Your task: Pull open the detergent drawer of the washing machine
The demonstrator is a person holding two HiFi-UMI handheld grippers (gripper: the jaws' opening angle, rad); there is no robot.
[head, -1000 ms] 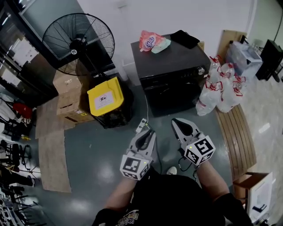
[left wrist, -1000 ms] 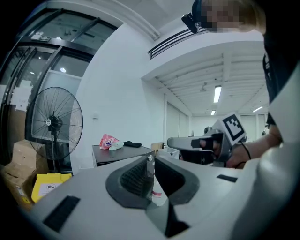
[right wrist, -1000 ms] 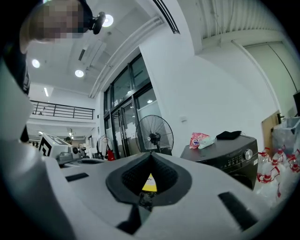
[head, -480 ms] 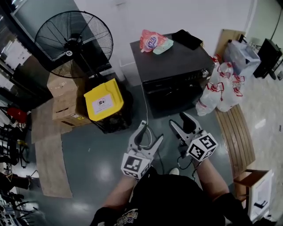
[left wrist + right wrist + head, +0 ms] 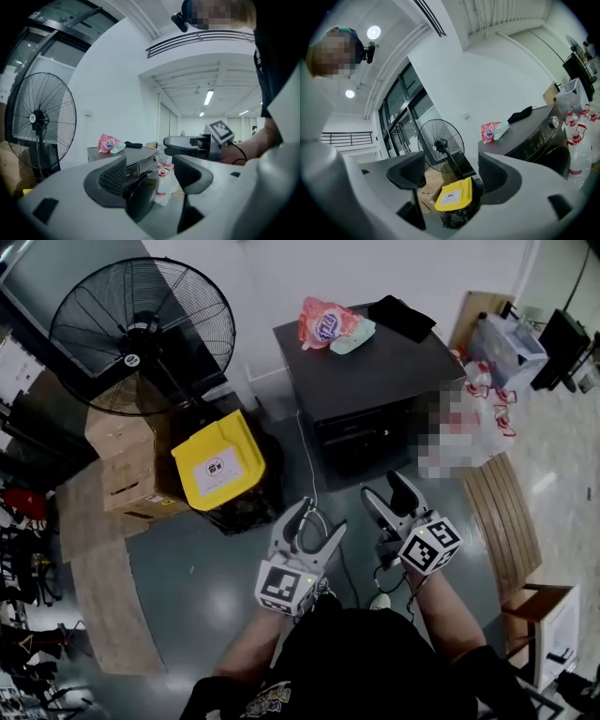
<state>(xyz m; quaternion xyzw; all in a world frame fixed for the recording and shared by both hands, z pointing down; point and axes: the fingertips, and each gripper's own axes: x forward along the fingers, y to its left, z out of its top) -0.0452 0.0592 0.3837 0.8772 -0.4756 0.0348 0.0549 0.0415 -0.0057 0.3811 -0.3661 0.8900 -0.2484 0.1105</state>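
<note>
Now, left tool [image 5: 319,519]: jaws spread wide and have just been opening, with nothing between them. It is held in front of the washing machine [image 5: 375,381], well apart from its front.
Right tool [image 5: 384,486]: jaws apart and have just been opening, also empty. It is nearer the machine's front than the left tool, and not touching it.
Detergent drawer: it cannot be picked out on its own. It should sit in the machine's upper front band [image 5: 370,432]; nothing stands proud there, so I judge it shut.
Done so far: by my reading, only the approach, with both tools opened ready.
Left to do: reach the band, find the drawer's edge, close a tool on it and pull it out.
Machine top: a pink pouch [image 5: 323,322] lies at the back edge with a pale green pack [image 5: 354,336] touching it. A black cloth [image 5: 401,317] lies toward the back right corner.
Yellow-lidded bin [image 5: 217,465]: just left of the machine, lid down, black liner. Its contents are hidden.
Cardboard boxes [image 5: 122,465]: farther left of the machine, beyond the bin, stacked with flaps shut. Nothing inside shows.
Plastic bags [image 5: 576,157]: just right of the machine, holding red-labelled bottles.
Clear crate [image 5: 506,343]: right of the machine, toward the wall. Its contents are unclear.
</note>
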